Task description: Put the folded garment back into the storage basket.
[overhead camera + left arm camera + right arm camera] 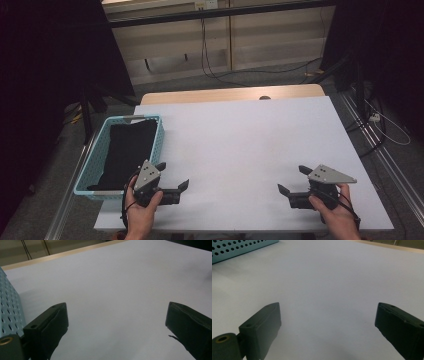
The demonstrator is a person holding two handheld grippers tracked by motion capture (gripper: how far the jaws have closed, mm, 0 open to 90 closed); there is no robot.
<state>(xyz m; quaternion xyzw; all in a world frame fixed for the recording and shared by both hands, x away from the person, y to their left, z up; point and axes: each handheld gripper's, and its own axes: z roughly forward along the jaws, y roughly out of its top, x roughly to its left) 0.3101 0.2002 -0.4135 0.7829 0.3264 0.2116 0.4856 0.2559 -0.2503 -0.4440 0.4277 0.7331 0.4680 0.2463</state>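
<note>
Both tools wide open, empty. Left tool (172,176) just beside basket (158,142), handy for reaching black cloth (127,150); right tool (291,180) well apart, resting on bench (240,135).

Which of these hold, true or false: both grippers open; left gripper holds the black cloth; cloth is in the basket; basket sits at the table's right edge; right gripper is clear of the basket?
1. Both grippers are open. True: the left gripper and the right gripper each have their jaws spread wide with nothing between them.
2. The left gripper holds the black cloth. False: its jaws are empty over the bare table.
3. The cloth lies in the basket. True.
4. The basket sits at the table's right edge. False: it is at the left edge, beside the left gripper.
5. The right gripper is clear of the basket. True: it is at the far side of the table from it.
</note>
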